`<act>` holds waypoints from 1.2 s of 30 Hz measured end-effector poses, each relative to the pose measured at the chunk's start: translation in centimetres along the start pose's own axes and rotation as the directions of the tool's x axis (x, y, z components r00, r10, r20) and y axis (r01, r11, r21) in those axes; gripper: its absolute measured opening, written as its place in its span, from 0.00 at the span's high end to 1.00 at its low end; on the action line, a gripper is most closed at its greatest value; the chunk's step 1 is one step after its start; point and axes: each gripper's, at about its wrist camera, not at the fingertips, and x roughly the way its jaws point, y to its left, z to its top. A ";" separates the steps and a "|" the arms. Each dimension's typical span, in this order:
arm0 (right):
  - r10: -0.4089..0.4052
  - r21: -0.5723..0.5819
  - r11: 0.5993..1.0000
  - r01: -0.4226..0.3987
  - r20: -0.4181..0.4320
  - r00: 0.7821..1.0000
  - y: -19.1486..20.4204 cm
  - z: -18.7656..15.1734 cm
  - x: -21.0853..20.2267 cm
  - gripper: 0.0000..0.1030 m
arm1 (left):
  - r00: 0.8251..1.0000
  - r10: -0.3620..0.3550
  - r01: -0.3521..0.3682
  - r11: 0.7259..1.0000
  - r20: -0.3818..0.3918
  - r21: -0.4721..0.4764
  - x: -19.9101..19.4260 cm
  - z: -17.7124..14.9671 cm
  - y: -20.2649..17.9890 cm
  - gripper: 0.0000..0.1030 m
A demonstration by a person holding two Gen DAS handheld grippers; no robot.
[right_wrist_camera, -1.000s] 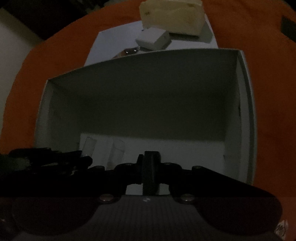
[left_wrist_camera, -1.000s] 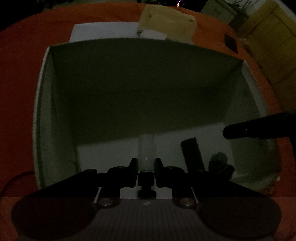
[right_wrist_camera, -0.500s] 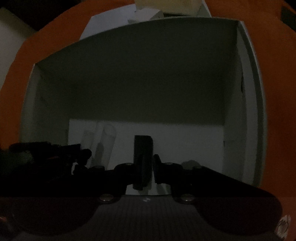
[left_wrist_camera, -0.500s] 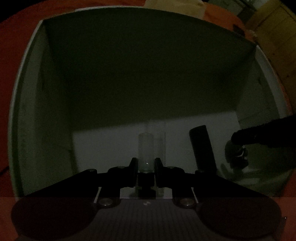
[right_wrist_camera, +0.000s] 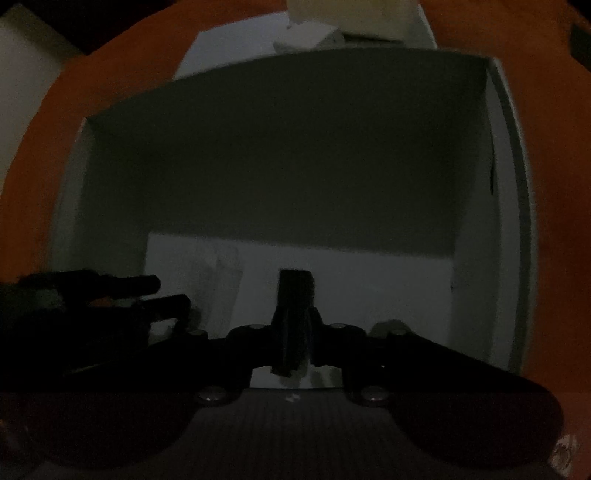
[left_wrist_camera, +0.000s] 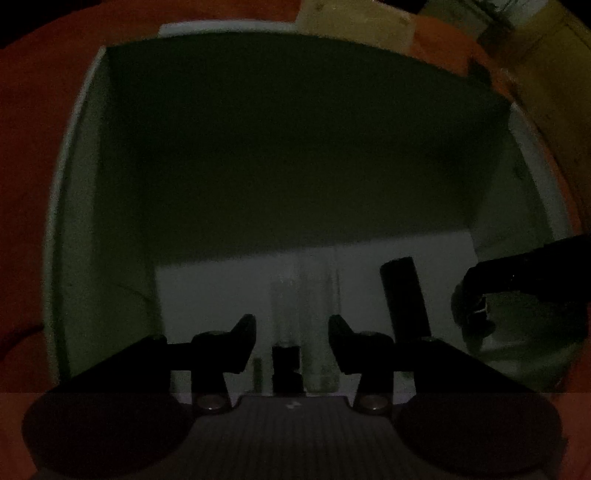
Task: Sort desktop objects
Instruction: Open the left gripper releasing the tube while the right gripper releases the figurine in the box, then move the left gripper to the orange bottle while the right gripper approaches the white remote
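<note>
Left wrist view looks steeply down into a white box (left_wrist_camera: 70, 206) that sits on the orange tabletop (left_wrist_camera: 33, 110), and it is very dim in there. The left gripper (left_wrist_camera: 291, 325) is spreading its jaws right now, with a clear tube (left_wrist_camera: 286, 314) lying between them on the box floor; the pads stand off its sides, so nothing is pinched. A second clear tube (left_wrist_camera: 319, 295) lies just beside the first, to its right. Further right in this view, a dark bar (left_wrist_camera: 404, 299) stands tilted inside the box, with the right gripper's black fingers (left_wrist_camera: 517, 273) reaching in from the right edge near it.

Over to the right wrist view, same white box (right_wrist_camera: 513, 206), same orange tabletop (right_wrist_camera: 554, 129). The right gripper (right_wrist_camera: 293, 321) is closed tight on that dark bar (right_wrist_camera: 295, 291), the bar poking up between its jaws, low over the box floor near the middle. The left gripper (right_wrist_camera: 162, 291) comes in from the left as two black fingers, parted, with the clear tubes (right_wrist_camera: 221, 280) a faint blur beside them. Beyond the far wall of the box, a pale sheet (right_wrist_camera: 207, 55) lies on the tabletop with a small white block (right_wrist_camera: 306, 40) on it, and a cream-coloured object (right_wrist_camera: 354, 14) behind.
</note>
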 end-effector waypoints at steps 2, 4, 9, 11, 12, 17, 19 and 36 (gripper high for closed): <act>0.007 -0.011 1.000 -0.007 0.022 1.000 0.2 0.3 -0.9 0.85 | 1.000 -0.017 0.017 1.000 0.009 -0.003 -0.9 0.2 0.0 0.62; 0.016 -0.024 1.000 -0.015 0.044 0.999 0.7 0.8 -1.9 0.81 | 0.999 -0.036 0.036 0.999 0.025 -0.006 -2.0 0.5 -0.1 0.62; 0.045 -0.042 0.998 -0.041 0.093 0.995 1.8 2.4 -4.1 0.77 | 0.995 -0.067 0.066 0.998 0.068 0.019 -4.8 2.0 -0.6 0.62; 0.048 -0.048 0.998 -0.042 0.121 0.991 1.8 3.1 -5.3 0.77 | 0.994 -0.069 0.067 0.997 0.089 0.023 -5.8 2.6 -0.4 0.62; 0.049 -0.056 0.998 -0.041 0.135 0.990 1.9 3.5 -5.7 0.77 | 0.993 -0.068 0.066 0.998 0.098 0.022 -6.0 3.1 -0.4 0.62; 0.041 -0.049 0.998 -0.031 0.197 0.979 2.4 6.0 -7.2 0.76 | 0.988 -0.063 0.063 0.998 0.138 0.003 -7.1 4.9 0.3 0.62; 0.049 -0.035 0.998 -0.043 0.210 0.976 2.1 6.8 -7.8 0.76 | 0.987 -0.061 0.062 0.998 0.151 -0.005 -7.1 5.5 0.4 0.62; 0.080 0.021 0.996 -0.087 0.230 0.970 0.5 13.6 -7.5 0.68 | 0.977 -0.022 0.035 0.998 0.212 -0.058 -7.4 13.0 3.9 0.62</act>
